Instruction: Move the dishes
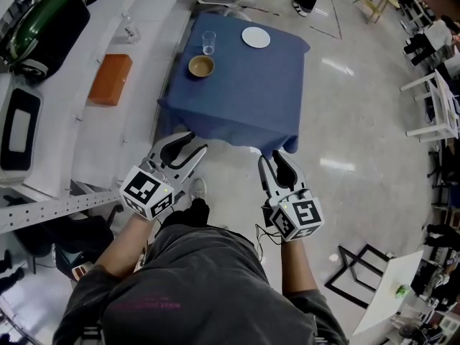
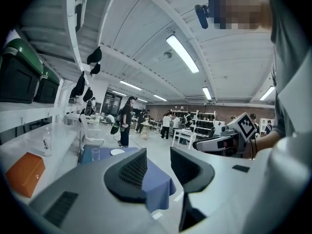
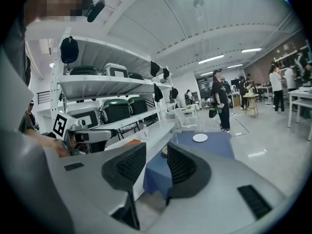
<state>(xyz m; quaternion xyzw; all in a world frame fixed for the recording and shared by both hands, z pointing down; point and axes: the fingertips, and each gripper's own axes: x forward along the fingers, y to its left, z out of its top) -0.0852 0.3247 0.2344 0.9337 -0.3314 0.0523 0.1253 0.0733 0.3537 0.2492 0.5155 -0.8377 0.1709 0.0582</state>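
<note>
**You faced the blue table [image 1: 244, 92] with both grippers empty and the dishes out of reach.**

Your left gripper [image 1: 192, 144] and right gripper [image 1: 274, 157] were held out ahead of you, side by side and nearly level. Each had its jaws parted with nothing between them, probably so that either could take a dish once you were at the table. The bowl [image 1: 201, 66], the glass [image 1: 208, 42] and the white plate [image 1: 256, 37] sat grouped at the table's far end. Bowl and glass stood close together on the side by the white shelving [image 1: 144, 56], the plate apart toward the other side. All three were well apart from both grippers, so the move appeared not yet begun. An orange box [image 1: 110, 79] lay on the shelving beside the table.
</note>
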